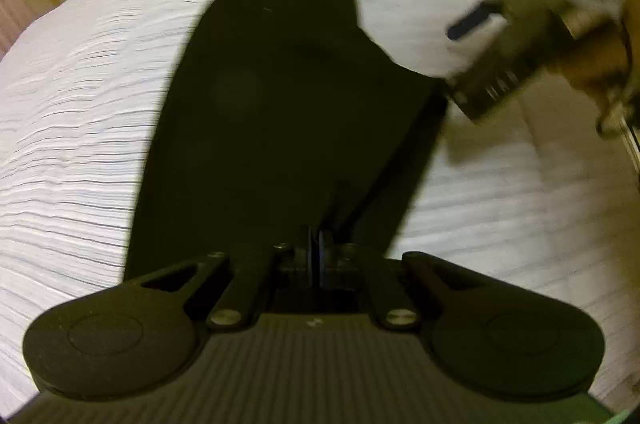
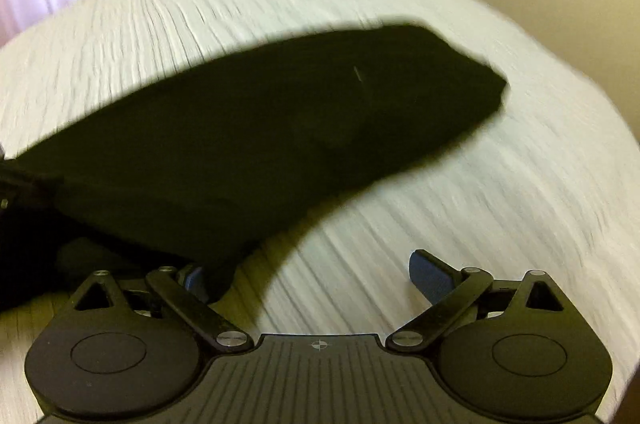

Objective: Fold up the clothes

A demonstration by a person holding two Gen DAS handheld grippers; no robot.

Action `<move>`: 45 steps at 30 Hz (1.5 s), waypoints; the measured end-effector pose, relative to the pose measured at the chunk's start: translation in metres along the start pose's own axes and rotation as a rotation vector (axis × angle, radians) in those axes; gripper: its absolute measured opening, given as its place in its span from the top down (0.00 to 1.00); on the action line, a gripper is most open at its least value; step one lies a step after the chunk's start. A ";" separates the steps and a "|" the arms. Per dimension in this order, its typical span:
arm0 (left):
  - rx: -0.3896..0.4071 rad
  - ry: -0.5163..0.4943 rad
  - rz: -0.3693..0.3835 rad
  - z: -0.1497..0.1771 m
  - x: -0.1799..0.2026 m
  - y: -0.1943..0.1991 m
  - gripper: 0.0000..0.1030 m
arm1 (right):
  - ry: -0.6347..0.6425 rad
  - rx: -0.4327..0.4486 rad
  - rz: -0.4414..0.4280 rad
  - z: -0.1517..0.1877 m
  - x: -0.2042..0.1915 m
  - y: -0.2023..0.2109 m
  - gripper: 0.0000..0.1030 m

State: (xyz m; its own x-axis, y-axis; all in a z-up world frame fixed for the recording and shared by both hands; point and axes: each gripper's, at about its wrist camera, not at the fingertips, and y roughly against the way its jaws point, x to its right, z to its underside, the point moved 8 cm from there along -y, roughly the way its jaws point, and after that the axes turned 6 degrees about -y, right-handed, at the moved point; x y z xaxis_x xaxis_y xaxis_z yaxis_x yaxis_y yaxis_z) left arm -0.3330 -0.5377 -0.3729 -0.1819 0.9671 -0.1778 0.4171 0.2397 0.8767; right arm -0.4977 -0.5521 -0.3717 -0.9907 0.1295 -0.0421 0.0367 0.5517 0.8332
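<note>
A black garment (image 1: 280,96) lies stretched on the white bed (image 1: 80,144), its near edge pinched in the closed left tool (image 1: 319,256), likely kept taut, while the right tool (image 2: 316,276) is held wide open, empty.

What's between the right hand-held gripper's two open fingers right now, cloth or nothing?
Only bare white bedspread, as the right wrist view shows. The right hand-held gripper stands open, with the black garment lying by its left finger.

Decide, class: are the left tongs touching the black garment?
Touching. The left wrist view shows the left tongs shut, with the black garment pinched between them.
</note>
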 end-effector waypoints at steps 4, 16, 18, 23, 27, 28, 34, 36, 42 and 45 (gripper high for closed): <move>-0.050 -0.078 -0.016 0.011 0.028 -0.012 0.97 | -0.031 -0.076 0.000 0.014 0.007 -0.001 0.06; -0.145 0.409 -0.099 0.087 0.040 0.050 0.82 | 0.022 -0.168 -0.154 0.028 0.019 0.041 0.06; -0.184 0.559 -0.154 0.116 0.042 0.071 0.81 | 0.045 -0.154 -0.205 0.018 0.009 0.046 0.06; -0.267 0.952 -0.338 0.193 0.046 0.135 0.70 | 0.187 -0.136 -0.384 -0.003 -0.039 0.052 0.06; -0.313 1.184 -0.489 0.253 0.052 0.189 0.63 | 0.283 -0.167 -0.457 -0.005 -0.073 0.048 0.06; -0.321 1.227 -0.521 0.267 0.054 0.202 0.61 | 0.299 -0.166 -0.466 -0.006 -0.082 0.050 0.06; -0.482 1.094 -0.649 0.342 0.065 0.236 0.58 | 0.393 -0.146 -0.527 -0.001 -0.142 0.071 0.06; -0.554 0.966 -0.651 0.365 0.069 0.229 0.58 | 0.437 -0.135 -0.552 0.008 -0.168 0.080 0.06; -0.667 0.492 -0.638 0.422 0.075 0.195 0.58 | 0.561 -0.135 -0.578 0.060 -0.245 0.096 0.06; -0.643 0.351 -0.601 0.445 0.079 0.183 0.62 | 0.590 -0.146 -0.587 0.090 -0.276 0.097 0.06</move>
State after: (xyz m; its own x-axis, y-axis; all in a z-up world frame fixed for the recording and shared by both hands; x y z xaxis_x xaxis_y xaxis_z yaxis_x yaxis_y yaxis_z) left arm 0.1250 -0.3800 -0.4254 -0.5078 0.5908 -0.6270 -0.3850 0.4954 0.7787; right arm -0.2085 -0.4602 -0.3287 -0.7512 -0.6189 -0.2293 -0.4826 0.2780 0.8306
